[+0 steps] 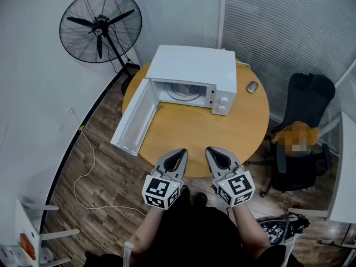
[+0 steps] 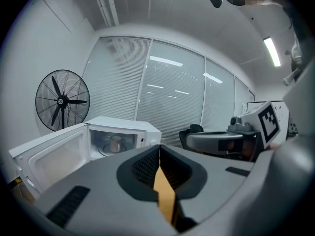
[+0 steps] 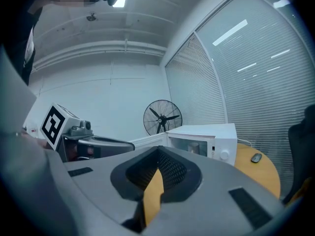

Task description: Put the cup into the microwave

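The white microwave stands at the back of the round wooden table, its door swung wide to the left. In the left gripper view a small brownish cup stands upright on the turntable inside the microwave. The right gripper view shows the cup dimly in the cavity. My left gripper and right gripper hover side by side over the table's near edge, well short of the microwave. Both point towards it. Both are shut and hold nothing.
A computer mouse lies on the table right of the microwave. A standing fan is behind the table at the left, and a black office chair with an orange item is at the right. A white cable runs across the wooden floor.
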A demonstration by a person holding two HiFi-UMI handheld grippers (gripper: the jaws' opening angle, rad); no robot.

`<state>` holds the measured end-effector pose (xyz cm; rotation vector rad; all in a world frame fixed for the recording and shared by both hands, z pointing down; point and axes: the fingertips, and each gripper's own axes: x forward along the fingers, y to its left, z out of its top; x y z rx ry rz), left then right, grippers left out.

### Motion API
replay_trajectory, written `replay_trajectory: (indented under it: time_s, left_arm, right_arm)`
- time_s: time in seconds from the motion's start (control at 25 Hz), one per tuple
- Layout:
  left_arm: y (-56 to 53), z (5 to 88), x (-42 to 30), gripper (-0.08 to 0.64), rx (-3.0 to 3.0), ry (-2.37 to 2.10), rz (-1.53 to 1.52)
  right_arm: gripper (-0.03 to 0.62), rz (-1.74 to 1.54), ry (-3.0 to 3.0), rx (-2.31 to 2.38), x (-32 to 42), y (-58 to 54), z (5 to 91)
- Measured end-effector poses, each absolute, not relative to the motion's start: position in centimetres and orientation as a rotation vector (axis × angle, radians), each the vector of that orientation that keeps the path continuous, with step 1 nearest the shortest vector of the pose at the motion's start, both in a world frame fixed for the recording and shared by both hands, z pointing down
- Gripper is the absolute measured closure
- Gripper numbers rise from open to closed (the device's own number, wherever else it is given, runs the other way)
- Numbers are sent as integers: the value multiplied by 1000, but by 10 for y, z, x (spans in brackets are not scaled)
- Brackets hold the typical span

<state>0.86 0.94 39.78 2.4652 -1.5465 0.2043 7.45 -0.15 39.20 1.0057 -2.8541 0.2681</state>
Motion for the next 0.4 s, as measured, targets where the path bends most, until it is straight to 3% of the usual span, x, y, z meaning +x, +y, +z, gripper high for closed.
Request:
replay_trajectory:
  time_s: [0.4]
  left_arm:
    - [11,398,9,561,2466,-1547,211]
  right_arm:
    - [583,273,-2855,1007,75,-1,392]
